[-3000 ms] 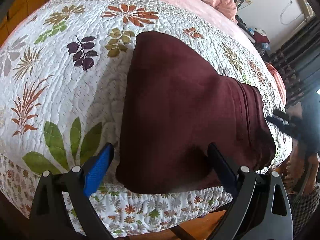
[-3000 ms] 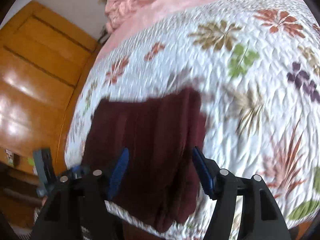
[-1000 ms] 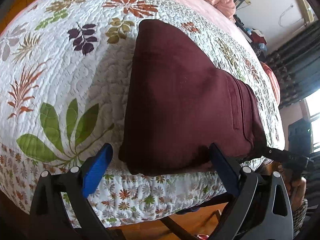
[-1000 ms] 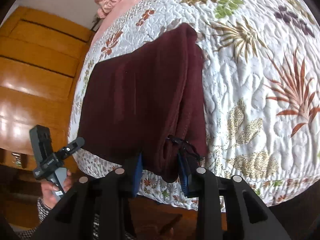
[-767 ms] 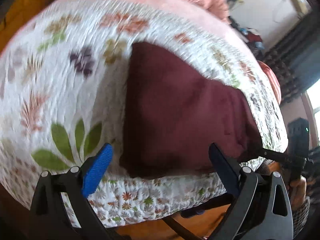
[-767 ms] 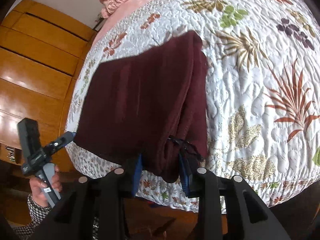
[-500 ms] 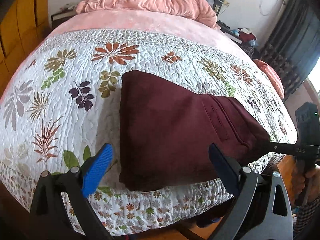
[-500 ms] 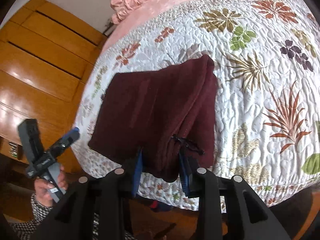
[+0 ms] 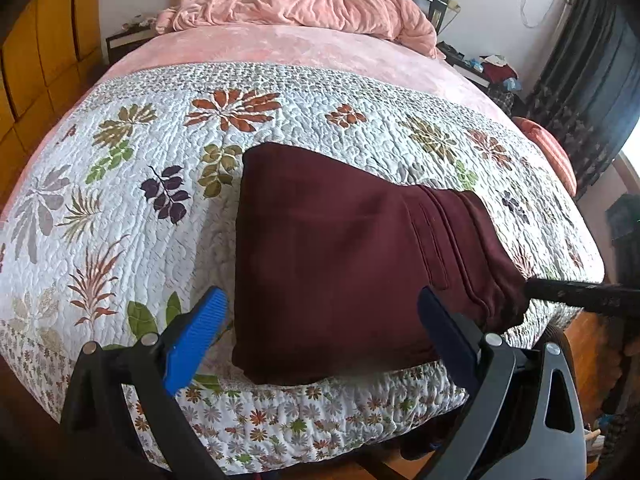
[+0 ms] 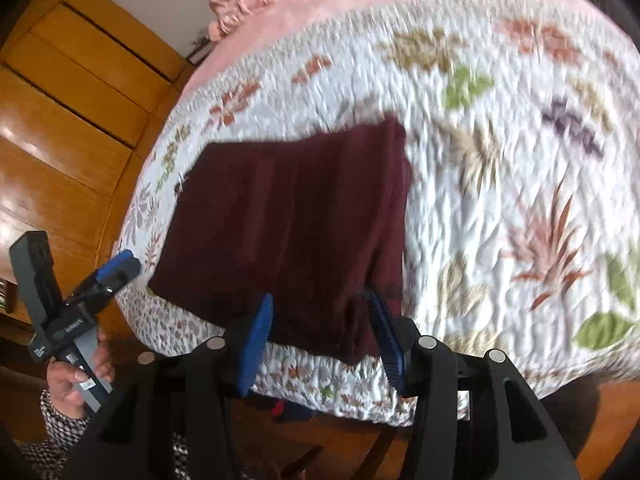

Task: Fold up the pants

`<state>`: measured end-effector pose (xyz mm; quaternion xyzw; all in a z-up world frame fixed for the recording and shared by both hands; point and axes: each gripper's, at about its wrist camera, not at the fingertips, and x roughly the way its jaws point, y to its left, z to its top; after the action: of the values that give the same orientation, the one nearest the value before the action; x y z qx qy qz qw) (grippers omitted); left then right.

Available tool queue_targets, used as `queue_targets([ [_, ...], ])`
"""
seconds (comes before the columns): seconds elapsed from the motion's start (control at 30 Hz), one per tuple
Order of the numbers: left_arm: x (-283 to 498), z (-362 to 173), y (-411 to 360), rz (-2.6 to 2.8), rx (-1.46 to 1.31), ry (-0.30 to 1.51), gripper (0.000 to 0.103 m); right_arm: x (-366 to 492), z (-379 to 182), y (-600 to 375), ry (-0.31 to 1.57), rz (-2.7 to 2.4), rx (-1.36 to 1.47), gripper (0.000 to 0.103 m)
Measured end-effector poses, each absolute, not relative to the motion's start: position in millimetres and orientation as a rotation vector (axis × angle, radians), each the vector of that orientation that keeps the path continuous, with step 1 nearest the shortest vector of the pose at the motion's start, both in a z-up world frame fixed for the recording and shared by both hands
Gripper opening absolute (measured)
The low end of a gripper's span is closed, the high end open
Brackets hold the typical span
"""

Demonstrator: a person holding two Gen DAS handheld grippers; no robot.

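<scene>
The folded maroon fabric pants (image 9: 352,264) are lying on the floral quilted bed (image 9: 120,184) at its near edge, long axis running left-right. Left tongs (image 9: 320,332) are hanging released before the pants' left end. Right tongs (image 10: 320,332) are standing released, straddling the nearer waistband end without gripping it.

Bright, even daylight, soft shadows. Strong fisheye bulge and dark corners in both views. Left view sharp; right view smeared with motion blur. Glare on the wardrobe (image 10: 60,128).

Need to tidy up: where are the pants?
The folded maroon pants lie on the floral quilt at the bed's near edge, ahead of both grippers in both views.
</scene>
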<state>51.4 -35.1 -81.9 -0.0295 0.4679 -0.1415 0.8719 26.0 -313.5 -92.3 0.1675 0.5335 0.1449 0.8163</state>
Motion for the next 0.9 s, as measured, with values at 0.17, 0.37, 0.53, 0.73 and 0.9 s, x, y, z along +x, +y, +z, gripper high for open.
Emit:
queue_targets([
  [0.17, 49, -74, -43, -0.291, -0.046, 0.963, 0.096, 29, -73, -295, 1.084, 0.319, 0.289, 0.051],
  [0.37, 50, -74, -51, -0.308, -0.023, 0.958, 0.096, 36, -97, -284, 1.144, 0.300, 0.282, 0.049],
  [0.53, 54, -81, -53, -0.306, -0.012, 0.968, 0.096, 36, -117, -282, 1.172, 0.268, 0.236, 0.043],
  [0.73, 57, -87, -54, -0.311, 0.004, 0.980, 0.096, 38, -119, -282, 1.165, 0.274, 0.241, 0.045],
  [0.9, 72, -99, -35, -0.342, -0.090, 1.082, 0.097, 38, -107, -297, 1.124, 0.307, 0.358, 0.048],
])
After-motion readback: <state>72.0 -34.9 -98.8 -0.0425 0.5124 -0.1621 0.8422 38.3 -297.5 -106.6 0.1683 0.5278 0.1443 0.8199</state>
